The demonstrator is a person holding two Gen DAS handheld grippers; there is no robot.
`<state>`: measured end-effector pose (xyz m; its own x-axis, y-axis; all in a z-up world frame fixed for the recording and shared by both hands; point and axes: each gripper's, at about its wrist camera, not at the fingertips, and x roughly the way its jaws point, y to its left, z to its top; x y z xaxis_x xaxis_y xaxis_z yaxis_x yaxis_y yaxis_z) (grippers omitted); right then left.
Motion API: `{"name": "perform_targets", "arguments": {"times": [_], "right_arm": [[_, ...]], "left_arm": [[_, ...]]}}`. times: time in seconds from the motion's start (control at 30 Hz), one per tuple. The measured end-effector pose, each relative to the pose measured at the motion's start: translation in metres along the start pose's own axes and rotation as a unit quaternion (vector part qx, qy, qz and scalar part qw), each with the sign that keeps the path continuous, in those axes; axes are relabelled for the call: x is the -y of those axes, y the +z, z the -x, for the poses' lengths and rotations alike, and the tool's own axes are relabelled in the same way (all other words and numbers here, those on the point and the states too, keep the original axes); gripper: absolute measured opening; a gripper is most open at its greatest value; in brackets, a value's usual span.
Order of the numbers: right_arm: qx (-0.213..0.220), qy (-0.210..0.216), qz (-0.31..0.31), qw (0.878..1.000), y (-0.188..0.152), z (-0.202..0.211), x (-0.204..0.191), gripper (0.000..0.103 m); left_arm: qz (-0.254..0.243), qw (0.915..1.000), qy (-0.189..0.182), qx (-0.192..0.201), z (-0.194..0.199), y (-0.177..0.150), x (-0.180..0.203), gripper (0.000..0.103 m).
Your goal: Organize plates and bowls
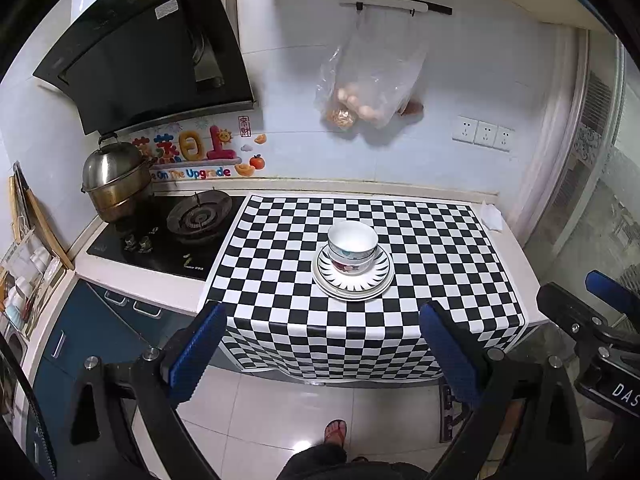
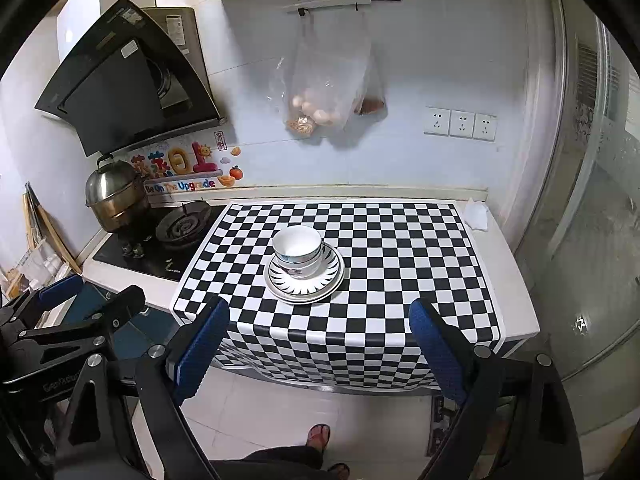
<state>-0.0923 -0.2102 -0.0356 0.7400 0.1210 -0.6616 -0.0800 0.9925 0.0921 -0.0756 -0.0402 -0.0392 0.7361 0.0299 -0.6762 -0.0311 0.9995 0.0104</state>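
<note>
Two white bowls (image 1: 352,245) sit nested, one inside the other, on stacked plates (image 1: 352,280) with a black ray pattern, in the middle of the checkered cloth (image 1: 280,280). The same bowls (image 2: 298,249) and plates (image 2: 304,278) show in the right wrist view. My left gripper (image 1: 322,344) is open and empty, held back from the counter's front edge, above the floor. My right gripper (image 2: 318,340) is open and empty, at about the same distance from the counter. The right gripper (image 1: 600,312) shows at the left view's right edge. The left gripper (image 2: 80,312) shows at the right view's left edge.
A gas hob (image 1: 168,236) with a steel steamer pot (image 1: 114,182) lies left of the cloth, under a black range hood (image 1: 144,52). Plastic bags of food (image 1: 368,84) hang on the wall. A crumpled paper (image 1: 491,216) lies at the counter's back right. The person's sandalled foot (image 1: 335,432) stands below on the tile floor.
</note>
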Motion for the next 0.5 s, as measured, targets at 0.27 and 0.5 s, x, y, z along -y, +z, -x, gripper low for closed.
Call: {"name": "perform_targets", "arguments": {"times": [0.27, 0.5], "right_arm": [[0.011, -0.009, 0.0, 1.0, 0.005, 0.004, 0.002, 0.094], [0.014, -0.016, -0.001, 1.0, 0.01, 0.004, 0.002, 0.094]], "left_arm": [[0.002, 1.0, 0.003, 0.007, 0.008, 0.001, -0.002, 0.099], [0.006, 1.0, 0.005, 0.006, 0.009, 0.002, -0.005, 0.099]]}}
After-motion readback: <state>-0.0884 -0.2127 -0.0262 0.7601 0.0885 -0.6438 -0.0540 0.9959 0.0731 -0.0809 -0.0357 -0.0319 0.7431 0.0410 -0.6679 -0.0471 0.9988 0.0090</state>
